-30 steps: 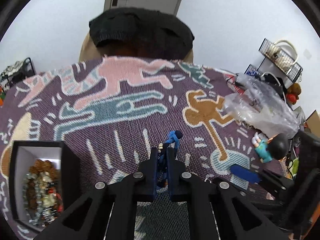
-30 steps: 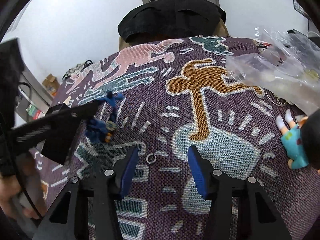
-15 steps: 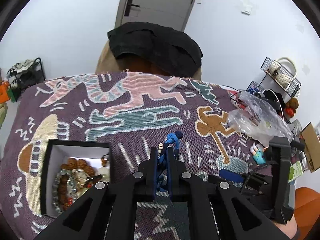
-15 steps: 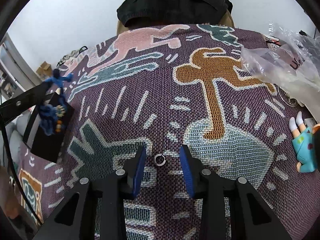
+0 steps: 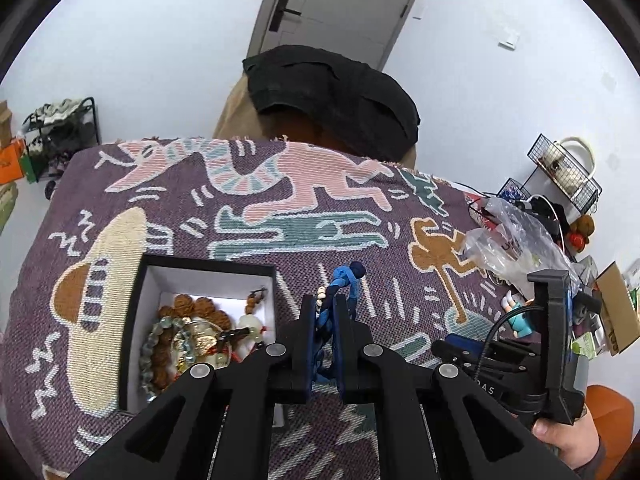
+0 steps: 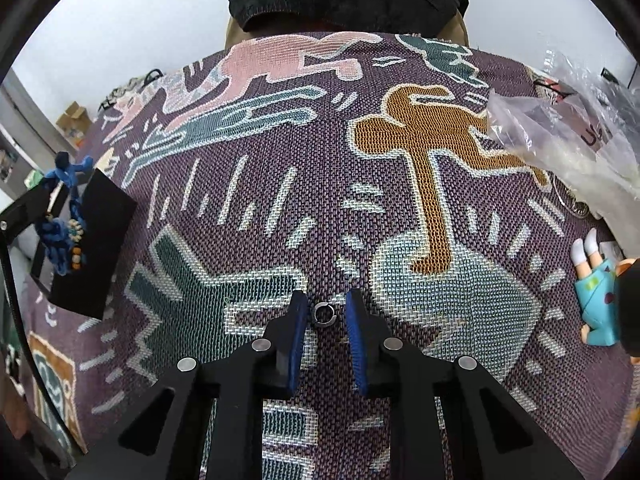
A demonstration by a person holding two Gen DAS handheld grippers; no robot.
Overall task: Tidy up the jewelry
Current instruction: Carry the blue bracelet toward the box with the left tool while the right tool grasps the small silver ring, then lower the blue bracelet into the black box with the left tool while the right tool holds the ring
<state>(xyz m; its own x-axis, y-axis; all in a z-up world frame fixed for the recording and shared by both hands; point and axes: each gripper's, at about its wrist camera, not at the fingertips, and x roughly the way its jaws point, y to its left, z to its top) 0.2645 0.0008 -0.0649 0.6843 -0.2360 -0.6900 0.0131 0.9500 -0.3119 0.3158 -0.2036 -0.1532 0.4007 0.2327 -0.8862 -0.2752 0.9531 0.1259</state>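
My left gripper (image 5: 325,310) is shut on a blue cord bracelet (image 5: 340,288) with small beads and holds it above the cloth, just right of the black jewelry box (image 5: 208,266). The box has a white inside and holds several bead bracelets (image 5: 188,332). In the right wrist view the bracelet (image 6: 64,220) hangs at the far left in front of the box (image 6: 100,232). My right gripper (image 6: 326,308) is open, low over the cloth, with a small silver ring (image 6: 324,314) lying between its blue pads (image 6: 354,328).
A patterned woven cloth (image 6: 400,160) covers the table. A crumpled clear plastic bag (image 6: 568,128) lies at the right, with a small doll figure (image 6: 596,304) below it. A chair with a black garment (image 5: 332,92) stands behind the table. A wire rack (image 5: 564,168) stands at the far right.
My left gripper has risen and moved left with the bracelet, so the box shows more fully. My right gripper has narrowed and moved forward so the ring lies between its pads.
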